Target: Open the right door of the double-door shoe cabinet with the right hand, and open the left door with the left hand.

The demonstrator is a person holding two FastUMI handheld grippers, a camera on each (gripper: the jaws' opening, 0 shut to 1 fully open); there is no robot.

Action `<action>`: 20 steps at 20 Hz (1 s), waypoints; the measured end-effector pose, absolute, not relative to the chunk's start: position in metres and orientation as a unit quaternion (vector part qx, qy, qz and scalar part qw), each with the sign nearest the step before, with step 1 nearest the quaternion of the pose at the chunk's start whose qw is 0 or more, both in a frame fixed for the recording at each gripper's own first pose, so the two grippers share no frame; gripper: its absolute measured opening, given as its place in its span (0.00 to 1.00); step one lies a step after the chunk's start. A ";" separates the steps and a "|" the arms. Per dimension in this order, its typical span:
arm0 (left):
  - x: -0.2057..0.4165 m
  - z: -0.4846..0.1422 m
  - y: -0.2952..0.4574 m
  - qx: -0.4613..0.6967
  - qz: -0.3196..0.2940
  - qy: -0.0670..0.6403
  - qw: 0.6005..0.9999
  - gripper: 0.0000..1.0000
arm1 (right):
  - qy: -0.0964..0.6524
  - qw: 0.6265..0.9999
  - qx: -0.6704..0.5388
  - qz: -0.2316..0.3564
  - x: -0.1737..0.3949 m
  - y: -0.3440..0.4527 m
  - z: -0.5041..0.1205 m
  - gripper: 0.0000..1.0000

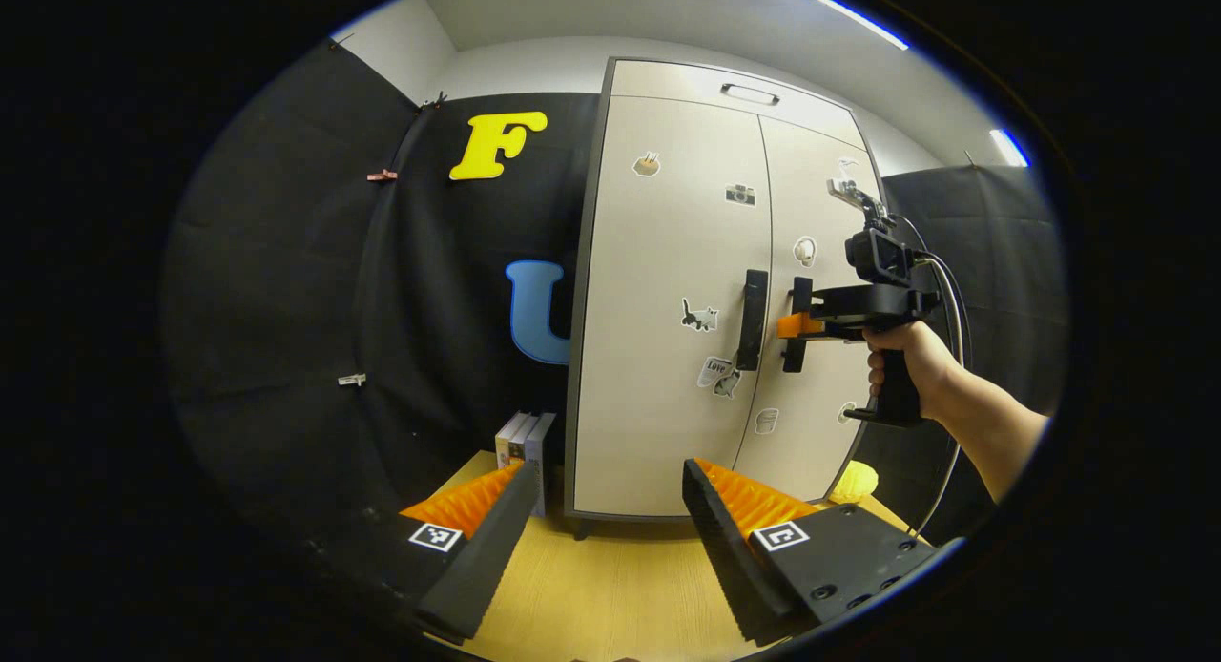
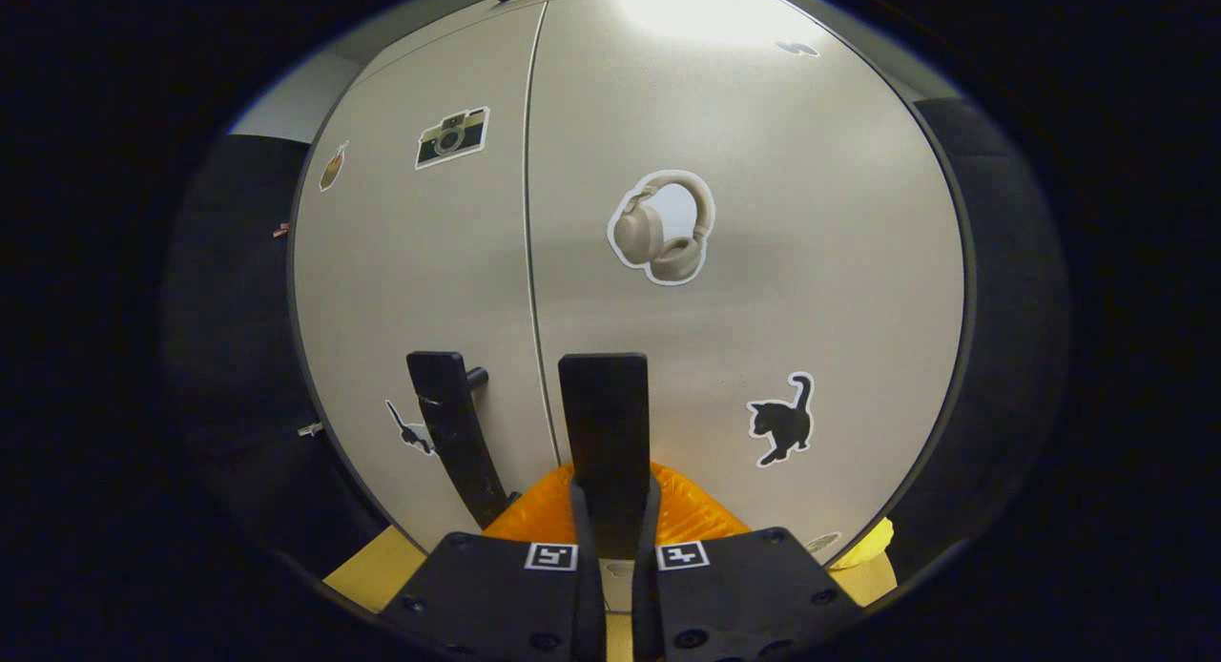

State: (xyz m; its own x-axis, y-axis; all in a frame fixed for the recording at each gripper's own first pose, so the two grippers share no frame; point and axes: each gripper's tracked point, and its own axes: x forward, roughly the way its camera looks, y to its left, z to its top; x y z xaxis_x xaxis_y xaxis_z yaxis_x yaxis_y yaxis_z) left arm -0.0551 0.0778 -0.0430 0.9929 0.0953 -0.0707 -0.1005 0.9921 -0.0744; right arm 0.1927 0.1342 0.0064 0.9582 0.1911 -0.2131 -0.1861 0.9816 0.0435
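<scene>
The beige double-door shoe cabinet (image 1: 668, 290) stands ahead with both doors flush and shut. In the left gripper view, my left gripper (image 1: 610, 524) hangs open and low, well short of the left door's black vertical handle (image 1: 752, 319). A hand holds my right gripper (image 1: 799, 325) against the right door's black handle (image 1: 797, 338). In the right gripper view, my right gripper (image 2: 610, 500) is shut on that right door handle (image 2: 603, 424), both fingers pressing its sides. The left door handle (image 2: 456, 438) stands just left of the seam.
A few books or boxes (image 1: 525, 447) stand against the cabinet's left side. A yellow object (image 1: 852, 481) lies at its right foot. The wooden surface (image 1: 610, 586) runs from my left gripper to the cabinet. A top flap with a handle (image 1: 749, 93) sits above the doors.
</scene>
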 end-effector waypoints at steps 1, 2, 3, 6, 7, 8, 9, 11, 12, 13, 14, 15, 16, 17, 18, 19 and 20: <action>-0.056 -0.041 0.078 -0.037 0.048 0.032 0.998 0.95 | 0.108 0.989 0.015 0.096 0.191 0.134 0.007 0.15; -0.056 -0.040 0.078 -0.035 0.046 0.030 0.998 0.95 | 0.108 0.989 0.021 0.096 0.189 0.133 0.007 0.15; -0.056 -0.039 0.078 -0.034 0.045 0.029 0.998 0.95 | 0.103 0.990 0.027 0.096 0.186 0.133 0.008 0.15; -0.056 -0.041 0.072 -0.036 0.038 0.033 0.998 0.95 | 0.098 0.989 0.027 0.103 0.175 0.127 0.009 0.15; -0.056 -0.042 0.070 -0.037 0.033 0.035 0.998 0.95 | 0.093 0.990 0.033 0.104 0.171 0.124 0.010 0.15; -0.054 -0.043 0.068 -0.035 0.029 0.038 0.998 0.95 | 0.088 0.990 0.036 0.106 0.166 0.121 0.011 0.15; -0.052 -0.042 0.068 -0.030 0.027 0.039 0.998 0.95 | 0.081 0.990 0.037 0.105 0.163 0.119 0.014 0.15; -0.048 -0.039 0.068 -0.022 0.025 0.039 0.999 0.95 | 0.074 0.992 0.034 0.101 0.154 0.112 0.016 0.15; -0.045 -0.038 0.067 -0.020 0.024 0.038 0.999 0.95 | 0.074 0.992 0.033 0.101 0.150 0.108 0.017 0.15; -0.042 -0.036 0.066 -0.020 0.021 0.038 0.999 0.95 | 0.076 0.991 0.035 0.103 0.145 0.105 0.017 0.15; -0.039 -0.035 0.063 -0.020 0.019 0.037 0.999 0.95 | 0.076 0.991 0.041 0.104 0.139 0.102 0.017 0.15; -0.036 -0.032 0.061 -0.021 0.017 0.036 0.999 0.95 | 0.073 0.991 0.047 0.104 0.134 0.099 0.019 0.15; -0.034 -0.030 0.058 -0.020 0.017 0.034 0.999 0.95 | 0.069 0.991 0.045 0.102 0.131 0.094 0.021 0.15; -0.032 -0.028 0.056 -0.019 0.017 0.032 0.999 0.95 | 0.067 0.992 0.044 0.100 0.128 0.090 0.021 0.15; -0.030 -0.027 0.052 -0.018 0.016 0.031 0.999 0.95 | 0.065 0.992 0.044 0.099 0.125 0.087 0.022 0.15; -0.029 -0.025 0.047 -0.019 0.015 0.030 0.999 0.95 | 0.065 0.992 0.045 0.099 0.121 0.083 0.022 0.15; -0.027 -0.024 0.043 -0.019 0.013 0.030 0.999 0.95 | 0.066 0.992 0.049 0.099 0.118 0.081 0.023 0.14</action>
